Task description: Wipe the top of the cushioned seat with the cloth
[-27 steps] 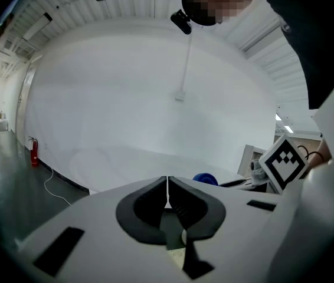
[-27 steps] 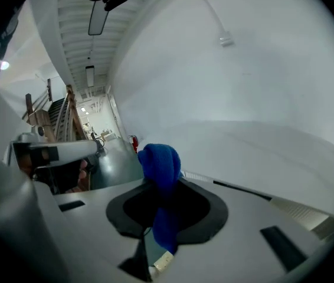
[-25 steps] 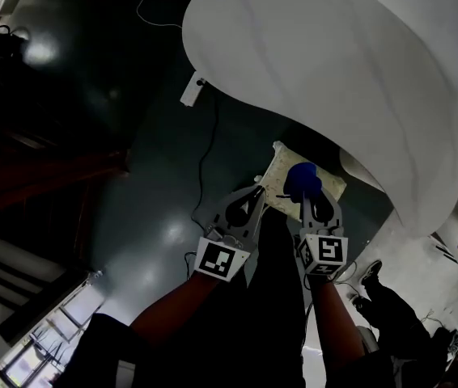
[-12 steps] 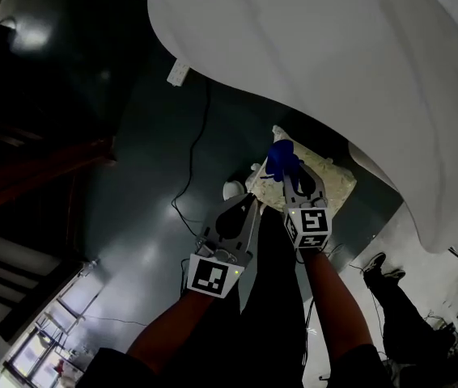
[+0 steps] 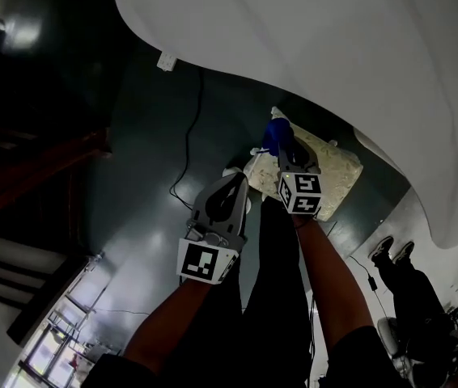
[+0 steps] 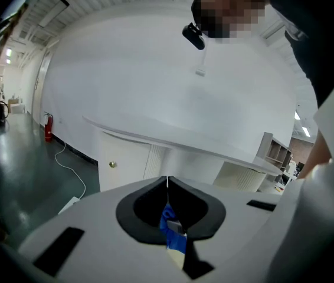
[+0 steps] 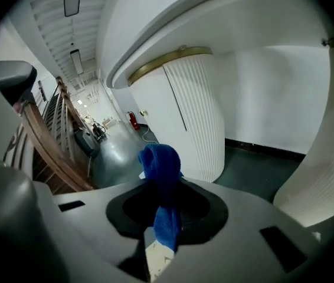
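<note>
The bunched blue terry cloth [image 5: 274, 132] sits at the far left corner of the cream speckled square cushioned seat [image 5: 334, 176], pinched in the right tongs [image 5: 284, 145]. The right gripper view shows those jaws clamped on the cloth's middle, so a wad stands up past the tips and a tail hangs down below them, with a strip of cream seat visible beneath. That grip probably leaves a soft pad of fabric out front to drag across the cushion without the hard jaws scraping it. Whether the cloth is already pressing on the seat or just above it cannot be told from the head view. Starting at a corner suits a stroke pulled back across the top, so the wipe looks to be at or near its beginning. The left tongs [image 5: 237, 183] are held just beside the seat's near left edge, over the dark grey-green floor [image 5: 144, 176], with their jaws together at the tips and nothing held. They appear to be kept out of the wiping path. The seat stands on the floor, partly tucked under the overhang of a large white curved counter [image 5: 334, 47], which may limit how far forward the right arm can reach.
</note>
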The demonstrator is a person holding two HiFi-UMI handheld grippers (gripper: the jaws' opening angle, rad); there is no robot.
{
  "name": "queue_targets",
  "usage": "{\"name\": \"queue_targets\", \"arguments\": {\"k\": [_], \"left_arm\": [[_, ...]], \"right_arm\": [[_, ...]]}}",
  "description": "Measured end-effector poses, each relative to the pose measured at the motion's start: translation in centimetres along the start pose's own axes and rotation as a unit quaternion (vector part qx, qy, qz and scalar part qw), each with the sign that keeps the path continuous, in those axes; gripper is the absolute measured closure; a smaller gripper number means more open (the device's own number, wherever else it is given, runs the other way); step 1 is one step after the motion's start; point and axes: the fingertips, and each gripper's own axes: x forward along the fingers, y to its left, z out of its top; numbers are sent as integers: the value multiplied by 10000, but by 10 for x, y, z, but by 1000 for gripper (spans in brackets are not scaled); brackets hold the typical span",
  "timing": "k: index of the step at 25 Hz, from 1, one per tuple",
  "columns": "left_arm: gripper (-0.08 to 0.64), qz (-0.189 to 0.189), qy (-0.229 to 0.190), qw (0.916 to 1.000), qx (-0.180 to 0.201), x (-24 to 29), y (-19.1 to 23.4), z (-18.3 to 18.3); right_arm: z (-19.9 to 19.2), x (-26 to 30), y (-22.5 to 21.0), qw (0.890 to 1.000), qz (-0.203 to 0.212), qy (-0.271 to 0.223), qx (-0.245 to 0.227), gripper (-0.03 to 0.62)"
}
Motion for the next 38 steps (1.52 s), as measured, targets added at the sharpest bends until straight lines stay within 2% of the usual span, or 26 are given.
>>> {"name": "queue_targets", "arguments": {"k": [5,12,19,26,38], "left_arm": [[540,-170,207,9996,-39,24,0,-20],[540,-288,549,9980,106,40,14,-35],[540,-365,465,9982,57,43,14,-34],[540,-492,542,9973,79,37,11,-42],[540,-743,608,9952,169,38,-8,-33]], "right_arm": [[-20,22,-17,9996,-135,167,172,500],[-48,52,-17,9974,-307,351,558,500],[-71,67,-34,9937,-640,743,539,500],[-76,70,-42,9889,-791,924,847,500],[-84,61,-66,9874,-889,881,973,500]]}}
